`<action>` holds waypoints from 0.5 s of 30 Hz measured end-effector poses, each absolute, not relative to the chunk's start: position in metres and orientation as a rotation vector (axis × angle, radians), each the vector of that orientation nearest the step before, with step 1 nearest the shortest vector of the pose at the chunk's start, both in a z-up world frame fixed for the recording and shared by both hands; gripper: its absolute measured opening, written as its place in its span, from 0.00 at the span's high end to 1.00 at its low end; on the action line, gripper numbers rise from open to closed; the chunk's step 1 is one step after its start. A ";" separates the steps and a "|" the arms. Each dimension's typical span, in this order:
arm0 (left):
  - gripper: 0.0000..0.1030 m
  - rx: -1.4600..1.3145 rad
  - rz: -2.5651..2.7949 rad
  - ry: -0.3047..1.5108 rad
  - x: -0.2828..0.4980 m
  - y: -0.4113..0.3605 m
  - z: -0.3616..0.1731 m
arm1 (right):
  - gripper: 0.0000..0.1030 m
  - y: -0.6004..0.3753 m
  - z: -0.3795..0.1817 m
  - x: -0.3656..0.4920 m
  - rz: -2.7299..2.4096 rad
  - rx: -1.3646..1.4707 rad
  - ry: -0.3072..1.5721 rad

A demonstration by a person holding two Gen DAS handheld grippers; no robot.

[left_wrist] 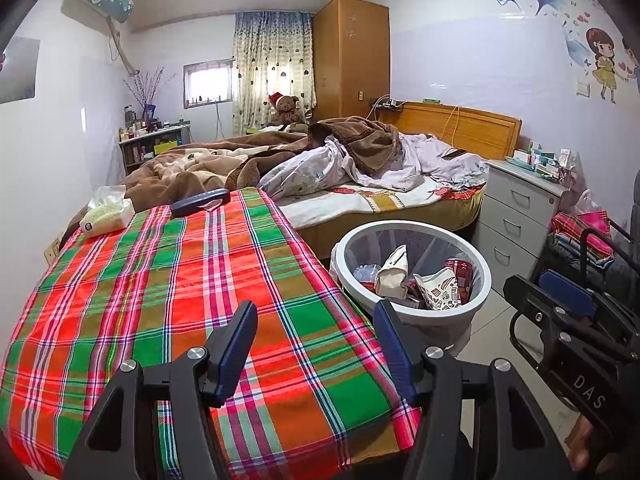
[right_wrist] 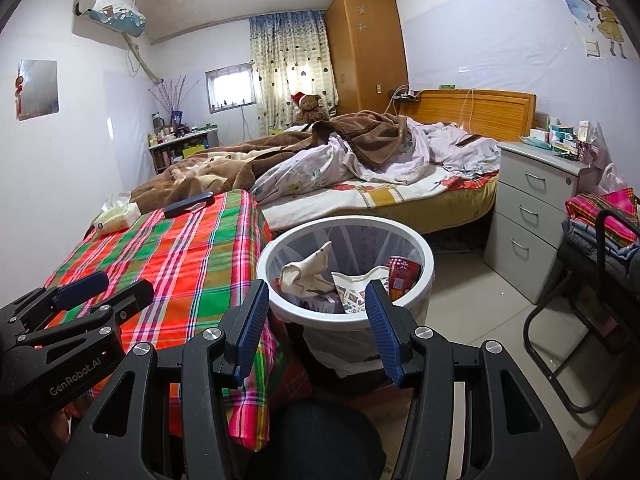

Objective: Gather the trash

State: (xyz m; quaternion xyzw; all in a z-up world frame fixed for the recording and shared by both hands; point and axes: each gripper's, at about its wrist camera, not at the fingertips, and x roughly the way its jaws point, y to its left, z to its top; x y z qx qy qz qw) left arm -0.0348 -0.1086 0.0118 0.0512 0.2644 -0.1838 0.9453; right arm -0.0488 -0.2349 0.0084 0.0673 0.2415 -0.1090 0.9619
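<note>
**Beside the table, a bin holding trash**

On the floor between the plaid-covered table (left_wrist: 180,300) and the bed (left_wrist: 380,196), I see a white bin (right_wrist: 280,256) holding crumpled paper (right_wrist: 304,272), printed wrappers (left_wrist: 440,288) and a red can (right_wrist: 404,272). My left gripper (left_wrist: 316,344) and right gripper (right_wrist: 316,316) both gape wide, holding nothing.
</note>
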 end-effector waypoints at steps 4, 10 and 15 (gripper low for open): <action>0.42 0.105 -0.371 0.541 -0.036 -0.108 0.012 | 0.50 -0.235 0.009 -0.049 -0.222 0.137 0.490; 0.42 0.106 -0.369 0.539 -0.037 -0.106 0.013 | 0.50 -0.235 0.009 -0.049 -0.221 0.137 0.489; 0.42 0.105 -0.370 0.540 -0.038 -0.107 0.014 | 0.50 -0.235 0.008 -0.049 -0.222 0.138 0.490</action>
